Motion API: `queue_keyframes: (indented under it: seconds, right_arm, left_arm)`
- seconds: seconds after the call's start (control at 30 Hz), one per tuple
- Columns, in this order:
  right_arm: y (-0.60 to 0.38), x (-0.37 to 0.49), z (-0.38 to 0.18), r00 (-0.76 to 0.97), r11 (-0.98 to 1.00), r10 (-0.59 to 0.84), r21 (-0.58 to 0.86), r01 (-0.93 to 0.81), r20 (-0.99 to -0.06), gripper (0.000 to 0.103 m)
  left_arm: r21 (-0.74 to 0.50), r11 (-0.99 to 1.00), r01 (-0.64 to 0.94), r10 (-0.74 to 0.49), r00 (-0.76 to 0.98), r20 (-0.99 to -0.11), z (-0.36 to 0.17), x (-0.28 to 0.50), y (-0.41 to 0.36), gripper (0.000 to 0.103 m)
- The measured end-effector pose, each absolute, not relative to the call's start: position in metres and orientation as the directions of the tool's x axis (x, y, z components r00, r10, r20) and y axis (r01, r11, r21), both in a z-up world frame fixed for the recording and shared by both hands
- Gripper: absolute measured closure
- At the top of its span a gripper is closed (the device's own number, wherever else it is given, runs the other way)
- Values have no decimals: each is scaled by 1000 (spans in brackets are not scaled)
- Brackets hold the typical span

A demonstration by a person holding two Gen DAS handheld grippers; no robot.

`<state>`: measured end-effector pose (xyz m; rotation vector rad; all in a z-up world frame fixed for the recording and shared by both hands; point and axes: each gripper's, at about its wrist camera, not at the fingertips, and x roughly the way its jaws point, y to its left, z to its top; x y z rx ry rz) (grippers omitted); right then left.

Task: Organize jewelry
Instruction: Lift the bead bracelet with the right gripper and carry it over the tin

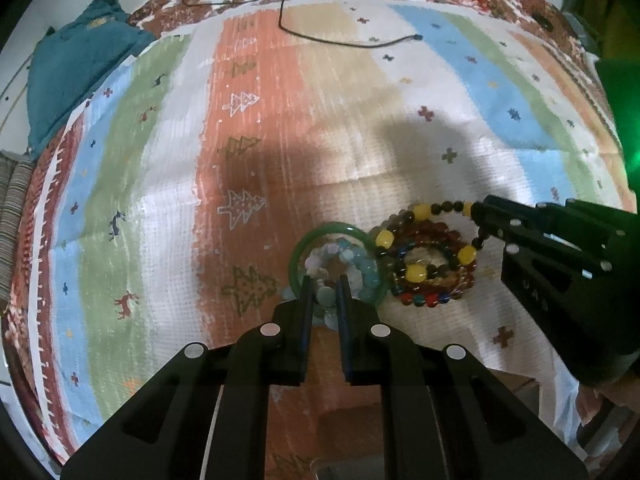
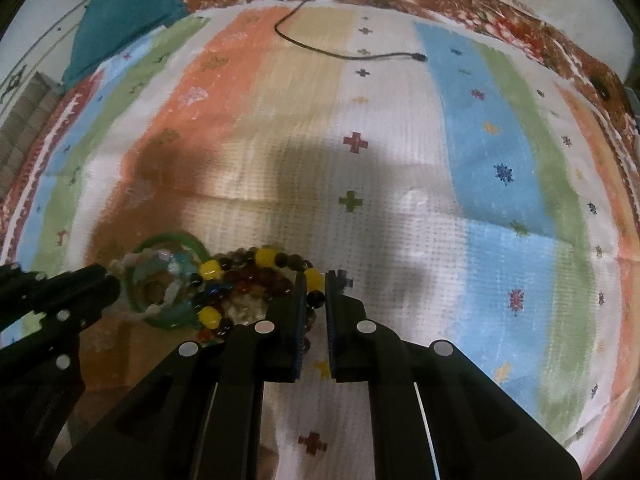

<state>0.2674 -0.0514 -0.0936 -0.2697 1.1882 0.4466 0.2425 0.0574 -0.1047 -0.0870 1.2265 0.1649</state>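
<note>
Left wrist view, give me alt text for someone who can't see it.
The left claw is closed on a pale bead bracelet lying inside a green bangle on a striped cloth. To its right, the right claw grips a yellow-and-dark bead strand over a pile of red bracelets.

One green bangle [image 1: 304, 248]; several bead bracelets [image 1: 434, 264]; one cable [image 1: 344, 42].

It looked like a home. Ahead of the claws spread a striped patterned rug [image 1: 256, 128], with a teal cushion [image 1: 76, 64] and a loose black cable [image 1: 340, 42] beyond.
</note>
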Motion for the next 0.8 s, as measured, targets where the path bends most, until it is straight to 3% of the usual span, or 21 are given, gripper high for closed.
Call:
queue_keyframes:
  seconds: [0.8]
  right_arm:
    - [-61,217,-27,434,862,306,53,-504,-847,93]
  left_arm:
    - [-46,969,-242,80,487,-869,-45,206,65,92]
